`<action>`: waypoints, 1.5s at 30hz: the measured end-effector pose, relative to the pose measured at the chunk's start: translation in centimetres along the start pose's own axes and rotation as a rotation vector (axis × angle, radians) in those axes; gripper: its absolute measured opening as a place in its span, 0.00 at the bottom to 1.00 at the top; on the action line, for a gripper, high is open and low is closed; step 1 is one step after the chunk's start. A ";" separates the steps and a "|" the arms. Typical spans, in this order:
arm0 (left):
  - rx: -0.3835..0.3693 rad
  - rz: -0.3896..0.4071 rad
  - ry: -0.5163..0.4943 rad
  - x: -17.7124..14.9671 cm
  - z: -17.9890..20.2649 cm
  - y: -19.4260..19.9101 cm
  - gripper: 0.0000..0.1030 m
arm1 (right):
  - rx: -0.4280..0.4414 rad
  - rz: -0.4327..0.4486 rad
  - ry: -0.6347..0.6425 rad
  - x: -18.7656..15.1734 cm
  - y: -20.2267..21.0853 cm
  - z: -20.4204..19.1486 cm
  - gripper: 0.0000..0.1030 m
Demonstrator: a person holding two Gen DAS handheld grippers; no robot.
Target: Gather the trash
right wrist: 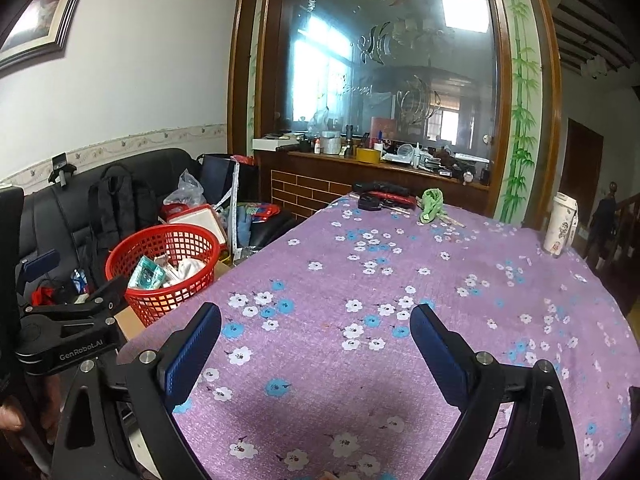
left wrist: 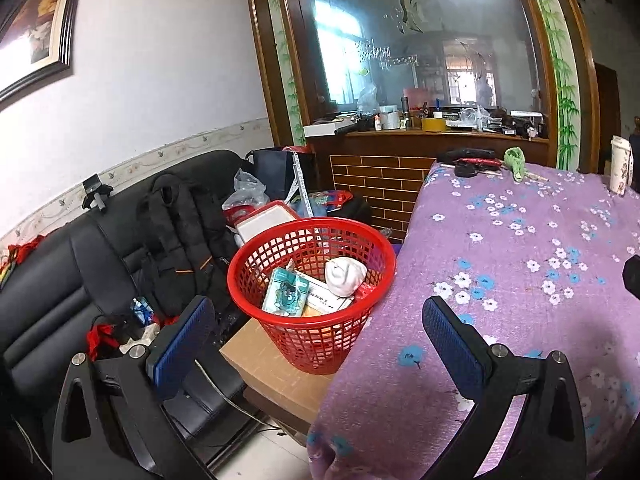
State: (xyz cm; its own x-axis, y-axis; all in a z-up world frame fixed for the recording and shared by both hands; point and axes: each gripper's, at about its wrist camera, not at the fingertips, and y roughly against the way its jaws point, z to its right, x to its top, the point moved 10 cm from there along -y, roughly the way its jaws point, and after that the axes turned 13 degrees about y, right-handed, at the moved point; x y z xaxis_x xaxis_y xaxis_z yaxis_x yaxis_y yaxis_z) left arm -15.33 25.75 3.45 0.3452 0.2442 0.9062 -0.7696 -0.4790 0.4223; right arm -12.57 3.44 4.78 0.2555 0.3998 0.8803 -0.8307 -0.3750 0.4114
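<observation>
A red mesh basket (left wrist: pixel 312 288) stands on a cardboard box (left wrist: pixel 276 372) beside the table and holds a teal packet (left wrist: pixel 286 294), a white crumpled wad (left wrist: pixel 344 276) and some paper. My left gripper (left wrist: pixel 320 320) is open and empty, its jaws framing the basket from just in front. In the right wrist view the same basket (right wrist: pixel 160 268) sits at the left, off the table's edge. My right gripper (right wrist: pixel 316 332) hangs open over the purple flowered tablecloth (right wrist: pixel 400 320) with nothing between its fingers. A green crumpled thing (right wrist: pixel 431 204) lies at the table's far end.
A white cup (right wrist: pixel 560 228) stands at the far right of the table, dark and red items (right wrist: pixel 384 196) at its far edge. A black sofa (left wrist: pixel 80 280) with a backpack (left wrist: pixel 180 232) and bags fills the left. Behind is a cluttered wooden counter (right wrist: pixel 380 160).
</observation>
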 end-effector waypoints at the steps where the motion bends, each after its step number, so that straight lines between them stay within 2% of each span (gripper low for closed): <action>1: 0.001 0.003 -0.001 0.0 0.0 0.0 1.00 | -0.004 0.000 0.004 0.0 0.0 -0.1 0.95; 45: -0.005 -0.009 0.002 -0.4 -0.3 -0.3 1.00 | -0.009 -0.055 0.035 -1.0 -1.3 -0.8 0.95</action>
State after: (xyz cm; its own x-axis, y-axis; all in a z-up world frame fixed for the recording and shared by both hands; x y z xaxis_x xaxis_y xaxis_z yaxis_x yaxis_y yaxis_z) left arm -15.44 26.08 2.93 0.3512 0.2501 0.9023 -0.7691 -0.4725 0.4304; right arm -12.15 4.16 3.18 0.2833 0.4486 0.8476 -0.8204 -0.3444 0.4564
